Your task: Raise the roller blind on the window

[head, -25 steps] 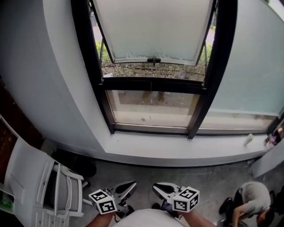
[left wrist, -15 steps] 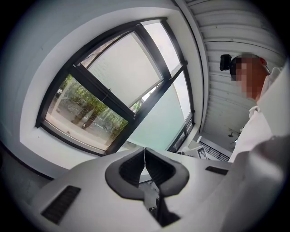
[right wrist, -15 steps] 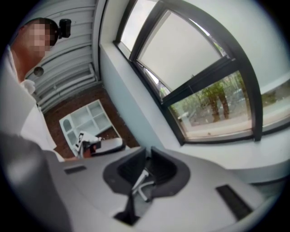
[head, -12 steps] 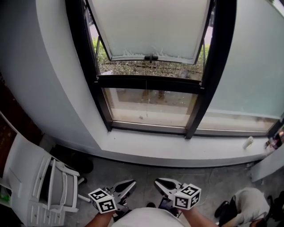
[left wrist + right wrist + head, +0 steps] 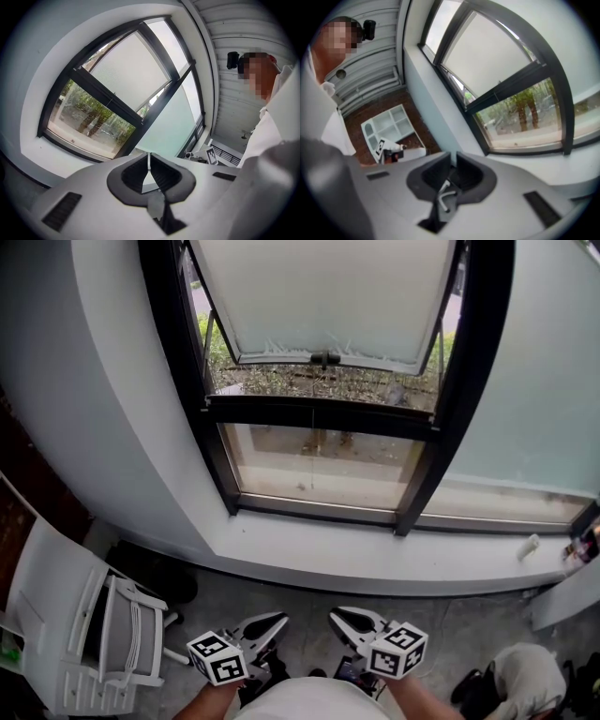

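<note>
Both grippers sit low, well below the window [image 5: 319,416] and apart from it, over the floor on the near side of the sill [image 5: 375,554]. The left gripper [image 5: 272,622] is clenched tight on nothing. The right gripper [image 5: 452,161] is closed down to a sliver, empty too. And the blind [image 5: 328,296]? It's up there over the window's upper pane, its bottom bar hanging just above the middle crossbar, far out of reach of either gripper, with a small black pull [image 5: 325,359] at the bar's centre. The count: one blind, one pull, two grippers, each with one cube, left cube [image 5: 217,658] and right cube [image 5: 398,651], printed with black-and-white square patterns. Left of the window stands one white shelf [image 5: 66,615]; below it to the right crouches one person [image 5: 520,681].
</note>
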`<state>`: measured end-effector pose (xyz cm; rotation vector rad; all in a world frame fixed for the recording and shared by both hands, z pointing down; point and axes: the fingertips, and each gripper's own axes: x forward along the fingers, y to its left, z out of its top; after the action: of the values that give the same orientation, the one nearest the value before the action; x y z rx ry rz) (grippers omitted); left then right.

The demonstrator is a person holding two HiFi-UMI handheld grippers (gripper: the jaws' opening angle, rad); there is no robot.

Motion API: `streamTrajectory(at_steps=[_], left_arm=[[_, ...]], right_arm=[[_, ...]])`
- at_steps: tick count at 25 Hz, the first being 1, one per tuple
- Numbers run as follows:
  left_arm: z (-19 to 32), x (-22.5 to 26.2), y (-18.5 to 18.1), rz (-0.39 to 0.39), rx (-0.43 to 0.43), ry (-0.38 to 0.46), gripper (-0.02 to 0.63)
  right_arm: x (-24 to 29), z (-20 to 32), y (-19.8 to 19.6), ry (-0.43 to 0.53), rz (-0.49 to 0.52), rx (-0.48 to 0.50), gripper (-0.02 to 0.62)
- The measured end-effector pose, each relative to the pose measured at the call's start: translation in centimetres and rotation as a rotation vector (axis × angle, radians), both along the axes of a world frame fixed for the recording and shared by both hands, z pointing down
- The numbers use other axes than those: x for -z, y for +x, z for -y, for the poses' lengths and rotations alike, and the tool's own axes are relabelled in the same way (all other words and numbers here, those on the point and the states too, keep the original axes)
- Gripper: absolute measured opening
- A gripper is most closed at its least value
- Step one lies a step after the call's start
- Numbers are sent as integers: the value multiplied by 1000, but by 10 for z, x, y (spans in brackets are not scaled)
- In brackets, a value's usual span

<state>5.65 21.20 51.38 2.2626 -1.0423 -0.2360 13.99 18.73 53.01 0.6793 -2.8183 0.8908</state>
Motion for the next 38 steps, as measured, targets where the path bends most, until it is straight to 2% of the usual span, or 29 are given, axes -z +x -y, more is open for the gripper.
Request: streamTrajectory(at_steps=[6,17,23,31,38], left_arm=[[44,-4,-26,9,-36,18,25],[136,10,-81,47,-184,32,25],[173,11,-115,55,-199,45,25],[202,6,-155,51,-201,38,25],[219,3,-171,55,-204,46,25]], right_arm=[[0,37,-31,11,0,-23,31],[11,127,-99,-22,26,-115,31],[8,161,-127,-77,50,-153,31],[6,193,-162,-80,35,-171,31],[1,204,-178,-75,14,-192,31]])
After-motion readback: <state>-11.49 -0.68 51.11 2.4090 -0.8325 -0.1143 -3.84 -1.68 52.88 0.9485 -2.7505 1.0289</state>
